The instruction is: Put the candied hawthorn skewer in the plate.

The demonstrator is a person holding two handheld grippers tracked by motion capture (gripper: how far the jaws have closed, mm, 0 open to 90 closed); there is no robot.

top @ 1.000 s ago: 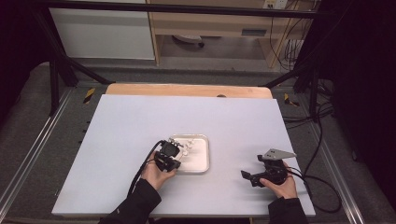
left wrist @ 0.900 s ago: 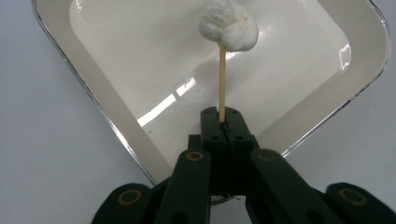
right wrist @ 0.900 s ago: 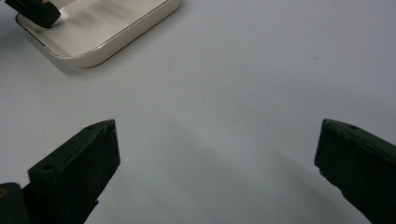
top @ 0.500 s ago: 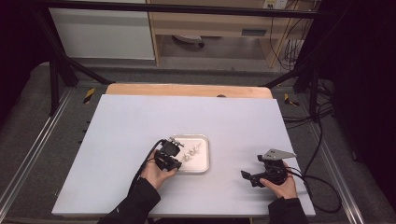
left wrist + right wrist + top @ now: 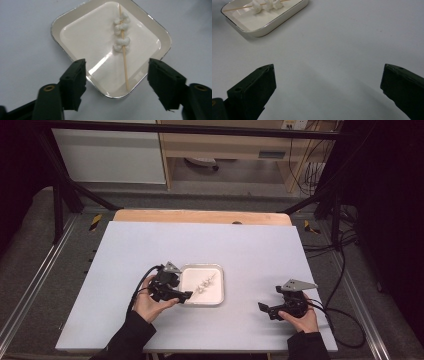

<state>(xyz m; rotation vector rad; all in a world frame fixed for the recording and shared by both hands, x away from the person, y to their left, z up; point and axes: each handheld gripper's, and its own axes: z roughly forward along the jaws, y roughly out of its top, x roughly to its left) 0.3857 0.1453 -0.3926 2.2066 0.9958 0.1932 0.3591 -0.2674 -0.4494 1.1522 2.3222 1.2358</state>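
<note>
The left gripper (image 5: 116, 75) has just been spreading its jaws, released, nothing between them, just left of the white tray (image 5: 218, 296). The skewer (image 5: 123, 42) lies in the tray; its white pieces are too small to identify. The right gripper (image 5: 328, 92) hangs wide, empty, well right.

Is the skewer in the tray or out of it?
In. The skewer lies flat inside the tray, white pieces threaded on it; the left gripper, jaws just opened, has nothing between them.
</note>
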